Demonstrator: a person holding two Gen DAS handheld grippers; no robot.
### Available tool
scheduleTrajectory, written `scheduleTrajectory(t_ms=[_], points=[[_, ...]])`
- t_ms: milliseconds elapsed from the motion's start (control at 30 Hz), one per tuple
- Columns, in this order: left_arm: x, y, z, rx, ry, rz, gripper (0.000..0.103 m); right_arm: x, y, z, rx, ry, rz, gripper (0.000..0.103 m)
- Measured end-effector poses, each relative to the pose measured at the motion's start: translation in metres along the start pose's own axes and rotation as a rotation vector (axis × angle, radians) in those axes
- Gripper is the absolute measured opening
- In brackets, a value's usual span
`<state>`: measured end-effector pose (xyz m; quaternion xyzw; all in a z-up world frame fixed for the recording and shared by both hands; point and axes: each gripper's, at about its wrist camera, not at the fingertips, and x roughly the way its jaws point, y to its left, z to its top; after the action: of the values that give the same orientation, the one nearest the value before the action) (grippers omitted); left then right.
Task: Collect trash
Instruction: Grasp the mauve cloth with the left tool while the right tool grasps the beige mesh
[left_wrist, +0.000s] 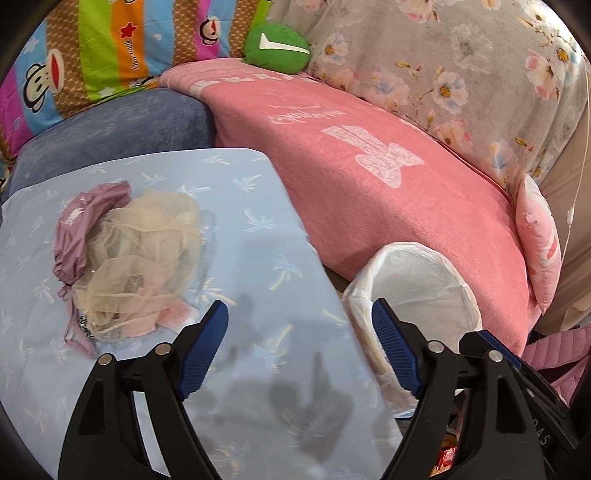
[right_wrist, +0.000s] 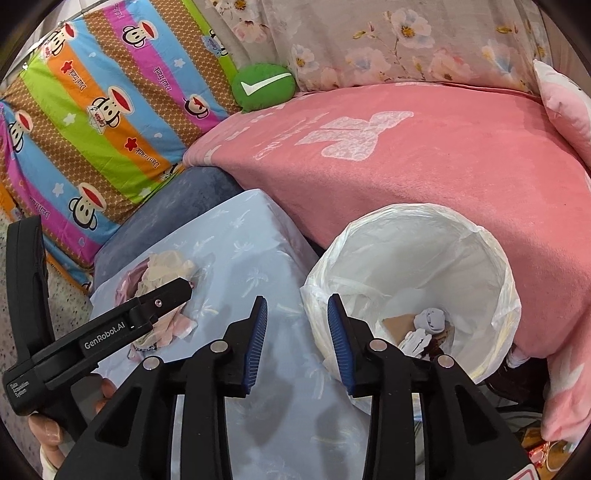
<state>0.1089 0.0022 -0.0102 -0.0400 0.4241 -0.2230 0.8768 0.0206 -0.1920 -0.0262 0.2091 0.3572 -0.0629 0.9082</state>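
Both grippers are empty. Left gripper (left_wrist: 299, 325) stands with its blue pads wide apart over the pale blue patterned cloth (left_wrist: 258, 229), nothing between them. Right gripper (right_wrist: 297, 314) is parted to a moderate gap, also holding nothing; its right pad sits against the near edge of the white-lined bin (right_wrist: 491, 243), its left pad over the cloth.

Target item: a crumpled bundle (left_wrist: 125, 254) of mauve fabric, cream netting and pink scraps lies on the cloth, ahead and to the left of the left gripper, apart from it. In the right wrist view the left tool overlaps the bundle, but contact cannot be confirmed. The bin stands just beside the cloth's right edge, against the pink blanket (left_wrist: 388, 192), and already holds a few pieces at its bottom.

Risks noted:
- The bundle is loose and layered. A pinch on the netting alone would likely lift one layer and leave the rest, or trail pieces across the cloth.
- A deep bite could catch the cloth underneath and drag it.
- The bin liner is thin and slack at the rim; the right pad beside it could snag it or nudge the bin.
- Carrying the bundle across means passing the right gripper; the two tools could collide.
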Motion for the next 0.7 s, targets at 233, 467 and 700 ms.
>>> scheduleTrajectory(t_ms=[233,467,700], points=[[-0.005,0.036,-0.001,-0.045,-0.02,0.052,0.086,0.01,0.022,-0.005,-0.031,0.02,0.014,0.04],[-0.009,0.075,0.0,-0.095,-0.022,0.092,0.086,0.027,0.052,-0.013,-0.07,0.058,0.032,0.046],[-0.01,0.115,0.003,-0.136,-0.026,0.155,0.091,0.049,0.087,-0.016,-0.115,0.091,0.068,0.05]])
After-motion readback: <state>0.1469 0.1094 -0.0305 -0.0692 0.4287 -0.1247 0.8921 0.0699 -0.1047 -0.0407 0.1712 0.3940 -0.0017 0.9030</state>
